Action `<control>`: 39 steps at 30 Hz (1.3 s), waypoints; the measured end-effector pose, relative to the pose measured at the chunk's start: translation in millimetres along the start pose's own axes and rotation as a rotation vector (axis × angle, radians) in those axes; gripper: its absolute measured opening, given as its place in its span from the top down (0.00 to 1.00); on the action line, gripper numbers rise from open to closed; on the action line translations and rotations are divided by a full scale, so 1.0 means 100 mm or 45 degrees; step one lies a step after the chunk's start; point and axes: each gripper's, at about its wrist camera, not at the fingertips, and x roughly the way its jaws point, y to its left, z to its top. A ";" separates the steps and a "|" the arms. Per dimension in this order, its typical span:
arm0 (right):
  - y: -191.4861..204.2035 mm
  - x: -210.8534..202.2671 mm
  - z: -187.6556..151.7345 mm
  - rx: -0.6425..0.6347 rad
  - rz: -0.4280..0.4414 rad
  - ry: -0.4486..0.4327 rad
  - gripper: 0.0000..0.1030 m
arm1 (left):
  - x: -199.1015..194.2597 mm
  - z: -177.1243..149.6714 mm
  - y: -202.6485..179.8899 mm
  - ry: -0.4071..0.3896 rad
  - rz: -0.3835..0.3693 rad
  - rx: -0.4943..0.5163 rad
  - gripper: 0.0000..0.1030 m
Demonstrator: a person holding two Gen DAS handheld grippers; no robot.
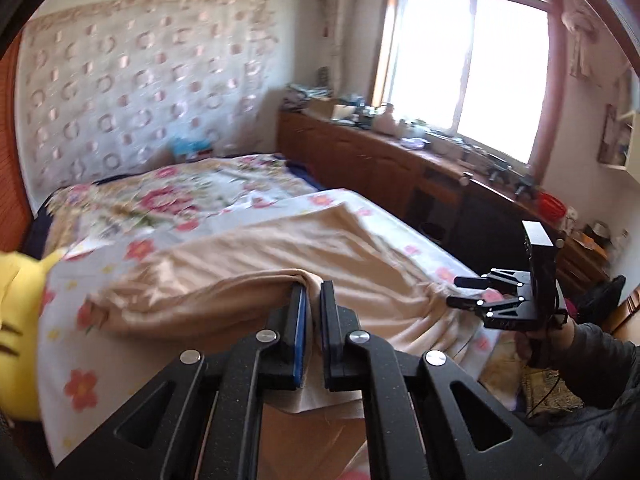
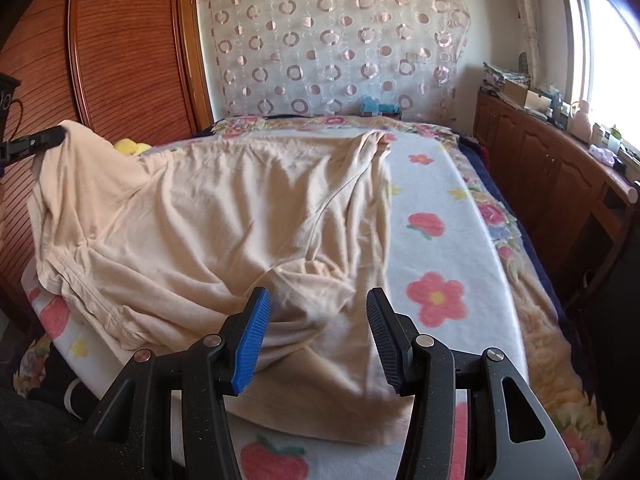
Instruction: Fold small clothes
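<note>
Beige garment (image 2: 224,216) is spread on the floral blanket (image 2: 448,240), long axis toward the headboard; one corner is pinched by the left gripper (image 1: 314,308), the near hem lies under the wide-open right gripper (image 2: 318,332).

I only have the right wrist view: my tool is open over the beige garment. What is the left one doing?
Observer: The left tool is shut on a fold of the beige garment, lifting that edge off the floral blanket.
Operator: Anything near that corner I can't see properly?
Observer: A yellow plush toy lies right beside it at the blanket's edge.
Operator: And my tool, seen from there?
Observer: The right tool sits open at the garment's far edge, fingertips close to the cloth, gripping nothing.
</note>
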 end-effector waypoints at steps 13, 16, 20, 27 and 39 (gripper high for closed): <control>-0.25 -0.33 -0.06 0.071 -0.054 -0.059 0.50 | 0.54 0.67 -0.95 0.020 -0.258 0.194 0.93; -0.27 -0.34 -0.07 0.080 -0.050 -0.059 0.50 | 0.61 0.67 -1.04 0.038 -0.265 0.187 0.93; -0.27 -0.32 -0.10 0.073 -0.049 -0.045 0.50 | 0.75 0.57 -1.02 0.100 -0.206 0.152 0.83; -0.28 -0.33 -0.04 0.074 -0.042 -0.042 0.50 | 0.59 0.36 -0.88 0.115 -0.149 0.142 0.61; 0.07 -0.09 0.37 -0.049 0.088 -0.059 0.50 | 0.05 -0.11 -0.05 0.084 0.165 -0.039 0.60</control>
